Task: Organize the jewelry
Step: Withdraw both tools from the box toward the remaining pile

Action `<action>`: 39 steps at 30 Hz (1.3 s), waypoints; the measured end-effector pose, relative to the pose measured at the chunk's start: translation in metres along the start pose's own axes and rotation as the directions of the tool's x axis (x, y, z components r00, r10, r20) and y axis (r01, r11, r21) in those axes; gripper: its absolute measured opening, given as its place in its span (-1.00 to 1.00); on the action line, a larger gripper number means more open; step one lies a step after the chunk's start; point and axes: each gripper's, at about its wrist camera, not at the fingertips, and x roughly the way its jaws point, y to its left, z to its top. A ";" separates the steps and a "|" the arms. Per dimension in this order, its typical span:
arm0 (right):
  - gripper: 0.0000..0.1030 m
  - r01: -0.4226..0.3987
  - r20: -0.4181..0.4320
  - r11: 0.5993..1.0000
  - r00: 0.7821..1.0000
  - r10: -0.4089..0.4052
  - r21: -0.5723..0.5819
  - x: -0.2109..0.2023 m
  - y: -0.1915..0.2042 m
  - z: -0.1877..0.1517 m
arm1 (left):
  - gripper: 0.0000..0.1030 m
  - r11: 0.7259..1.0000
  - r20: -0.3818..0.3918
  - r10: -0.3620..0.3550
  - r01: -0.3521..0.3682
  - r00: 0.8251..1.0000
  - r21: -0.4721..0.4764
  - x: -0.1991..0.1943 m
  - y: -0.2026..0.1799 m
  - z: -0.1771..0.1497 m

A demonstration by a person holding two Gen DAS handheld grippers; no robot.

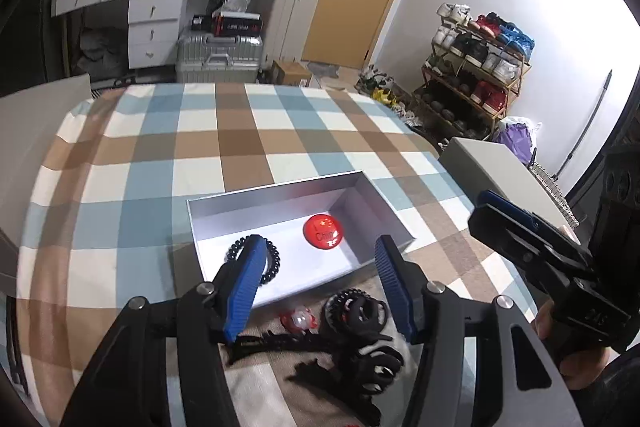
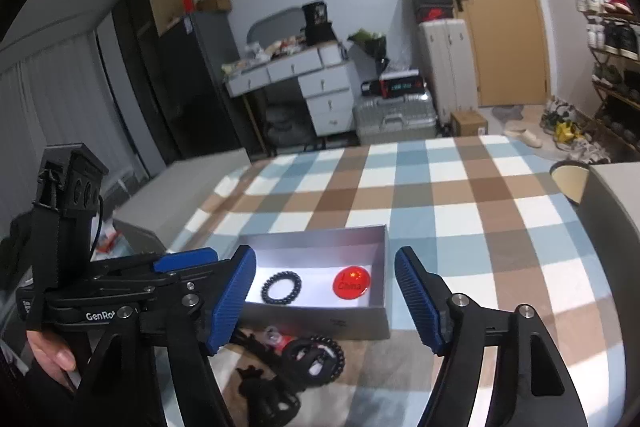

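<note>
An open grey box lies on the checked cloth. Inside it are a black coil hair tie and a round red badge. In front of the box lies a pile of black hair clips and ties with a small red and clear piece. My left gripper hovers open above the box's near wall, empty. My right gripper stands open and empty too, just to the right of the left one.
The blue, brown and white checked cloth covers the whole surface. A grey block sits at its right edge, with a dark bowl beside it. Suitcases, a desk with drawers and a shoe rack stand beyond the far edge.
</note>
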 end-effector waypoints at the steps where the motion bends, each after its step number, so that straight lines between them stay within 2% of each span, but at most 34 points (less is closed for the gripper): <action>1: 0.51 0.005 0.014 1.000 1.000 -0.005 -0.001 -0.006 0.001 -0.001 | 0.12 1.000 0.010 0.006 -0.006 1.000 0.001 -0.004 -0.002 -0.001; 4: 0.59 0.026 0.057 1.000 0.998 -0.025 -0.006 -0.024 0.006 -0.006 | 0.42 0.999 0.041 0.032 -0.033 0.999 0.003 -0.015 -0.008 -0.005; 8: 0.62 0.033 0.096 0.999 0.995 -0.031 -0.012 -0.043 0.013 -0.012 | 0.51 0.997 0.082 0.067 -0.069 0.994 0.028 -0.029 -0.020 -0.012; 11: 0.76 0.039 0.131 0.999 0.991 -0.035 -0.033 -0.057 0.022 -0.018 | 0.68 0.993 0.141 0.098 -0.107 0.985 0.052 -0.040 -0.030 -0.017; 13: 0.86 0.053 0.151 0.998 0.987 -0.045 -0.046 -0.064 0.027 -0.022 | 0.87 0.985 0.169 0.149 -0.161 0.974 0.056 -0.044 -0.034 -0.021; 15: 1.00 0.068 0.160 0.997 0.985 -0.061 -0.041 -0.069 0.031 -0.028 | 0.97 0.982 0.193 0.171 -0.182 0.966 0.042 -0.048 -0.032 -0.027; 17: 1.00 0.070 0.155 0.997 0.986 -0.063 -0.038 -0.071 0.031 -0.037 | 0.97 0.979 0.206 0.190 -0.201 0.960 0.031 -0.049 -0.030 -0.033; 23: 1.00 0.108 0.102 0.994 0.989 -0.108 0.008 -0.072 0.022 -0.061 | 0.97 0.972 0.175 0.227 -0.233 0.958 0.015 -0.045 -0.026 -0.058; 27: 1.00 0.146 0.092 0.989 0.985 -0.149 0.032 -0.078 0.013 -0.076 | 0.97 0.966 0.118 0.257 -0.257 0.959 -0.017 -0.038 -0.021 -0.079; 29: 1.00 0.160 0.095 0.986 0.982 -0.163 0.034 -0.081 0.011 -0.081 | 0.97 0.969 0.078 0.248 -0.248 0.966 -0.013 -0.032 -0.018 -0.087; 33: 1.00 0.177 0.094 0.983 0.979 -0.180 0.040 -0.085 0.006 -0.089 | 0.97 0.955 0.037 0.296 -0.296 0.955 0.005 -0.028 -0.019 -0.104; 35: 1.00 0.189 0.068 0.982 0.979 -0.190 0.026 -0.080 0.005 -0.090 | 0.97 0.965 -0.006 0.264 -0.264 0.965 0.006 -0.022 -0.017 -0.110; 39: 1.00 0.199 0.038 0.980 0.979 -0.199 -0.005 -0.072 0.009 -0.099 | 0.97 0.975 -0.061 0.222 -0.221 0.973 0.015 -0.013 -0.019 -0.123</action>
